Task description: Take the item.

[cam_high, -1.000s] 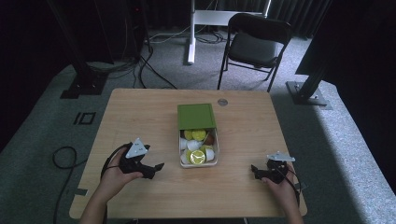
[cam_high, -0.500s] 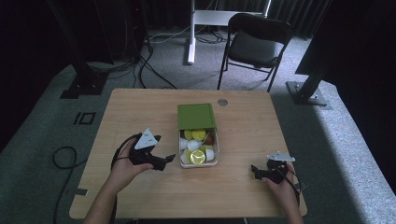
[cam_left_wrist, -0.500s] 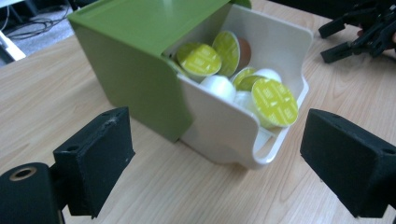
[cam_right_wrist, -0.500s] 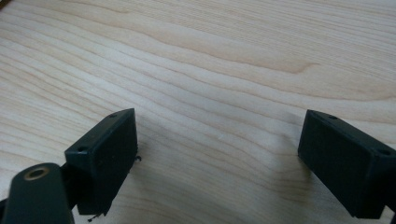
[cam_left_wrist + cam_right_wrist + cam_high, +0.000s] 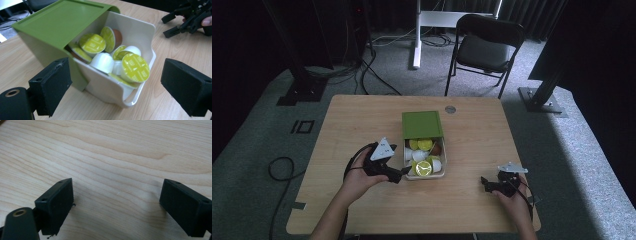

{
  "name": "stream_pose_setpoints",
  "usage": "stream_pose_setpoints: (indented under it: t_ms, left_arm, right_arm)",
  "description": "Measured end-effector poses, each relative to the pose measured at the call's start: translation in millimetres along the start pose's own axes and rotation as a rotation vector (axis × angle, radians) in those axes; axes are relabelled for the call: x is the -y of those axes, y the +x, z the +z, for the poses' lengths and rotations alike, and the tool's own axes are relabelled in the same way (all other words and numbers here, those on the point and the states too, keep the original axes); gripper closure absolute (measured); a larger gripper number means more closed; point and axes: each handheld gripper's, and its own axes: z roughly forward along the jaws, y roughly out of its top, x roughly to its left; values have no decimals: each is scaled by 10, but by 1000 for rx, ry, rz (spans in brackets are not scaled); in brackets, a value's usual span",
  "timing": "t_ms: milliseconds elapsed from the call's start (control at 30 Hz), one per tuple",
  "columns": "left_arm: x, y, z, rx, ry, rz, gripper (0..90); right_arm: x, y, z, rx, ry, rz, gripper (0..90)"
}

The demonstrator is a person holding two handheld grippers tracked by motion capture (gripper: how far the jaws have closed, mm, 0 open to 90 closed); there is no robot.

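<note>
Since a second ago, the left gripper has slid across the table to the drawer, jaws wide apart and empty. That white drawer sits mid-table, pulled partway out of its green box and full of capsules. To do this well, I'd say square the jaws on one capsule, or on the front lip, before closing. Meanwhile the right gripper rests open near the table's right front corner, unmoved.

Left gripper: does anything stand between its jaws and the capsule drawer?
Nothing visible does. The left gripper, jaws open, faces the white drawer of capsules directly, with bare table between.
</note>
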Motion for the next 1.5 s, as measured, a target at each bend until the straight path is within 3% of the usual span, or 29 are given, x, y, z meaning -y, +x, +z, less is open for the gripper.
stream_pose_setpoints:
  t_ms: [567, 800, 1000, 1167, 1367, 1500]
  left_arm:
    - [-127, -248, 446, 46, 27, 81, 108]
    - [-126, -359, 630, 59, 62, 125, 142]
    - [-97, -412, 721, 41, 128, 176, 164]
    - [-70, -430, 774, 32, 166, 190, 165]
    - [-68, -429, 795, 6, 200, 207, 252]
    - [-66, -451, 808, -18, 229, 251, 261]
  right_arm:
    - [0, 0, 0, 0, -1, 1, 117]
    - [0, 0, 0, 0, 0, 0, 117]
    - [0, 0, 0, 0, 0, 0, 117]
    - [0, 0, 0, 0, 0, 0, 117]
    - [0, 0, 0, 0, 0, 0, 117]
    - [0, 0, 0, 0, 0, 0, 117]
